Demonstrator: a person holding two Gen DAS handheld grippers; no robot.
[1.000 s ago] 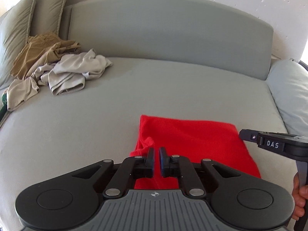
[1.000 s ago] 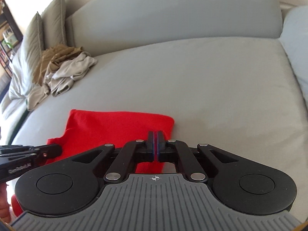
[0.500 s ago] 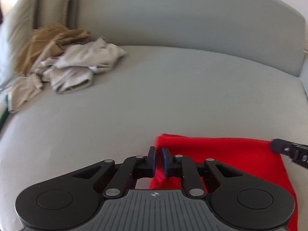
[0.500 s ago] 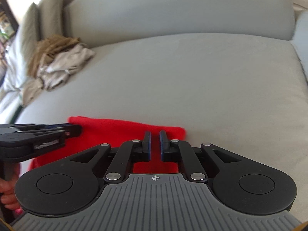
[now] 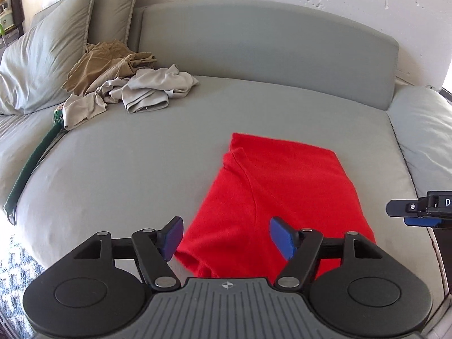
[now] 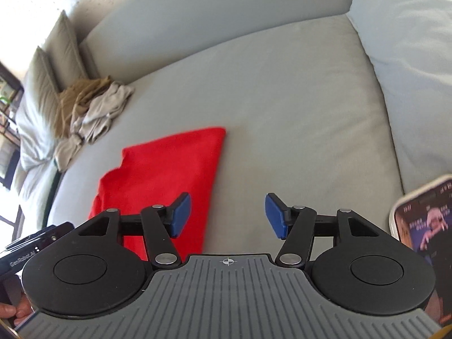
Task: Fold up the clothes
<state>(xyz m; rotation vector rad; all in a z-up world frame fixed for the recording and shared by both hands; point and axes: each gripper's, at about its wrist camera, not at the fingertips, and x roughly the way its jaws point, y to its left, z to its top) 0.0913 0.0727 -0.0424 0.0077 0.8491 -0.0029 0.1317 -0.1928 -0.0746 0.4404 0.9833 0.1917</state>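
Shirt, red (image 5: 276, 197), lies folded flat mid-frame; left gripper (image 5: 224, 237) and right gripper (image 6: 227, 216) spread, empty. Crumpled clothes (image 5: 127, 90) upper left remain unfolded.

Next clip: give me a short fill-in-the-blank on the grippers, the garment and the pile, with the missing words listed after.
1. Both the left gripper and the right gripper have their jaws ____.
2. The folded garment on the sofa is ____ in colour.
3. The pile of unfolded clothes lies beside the ____ at the sofa's left end.
4. A ____ with a lit screen shows at the right edge of the right wrist view.

Missing words: open; red; pillows; phone
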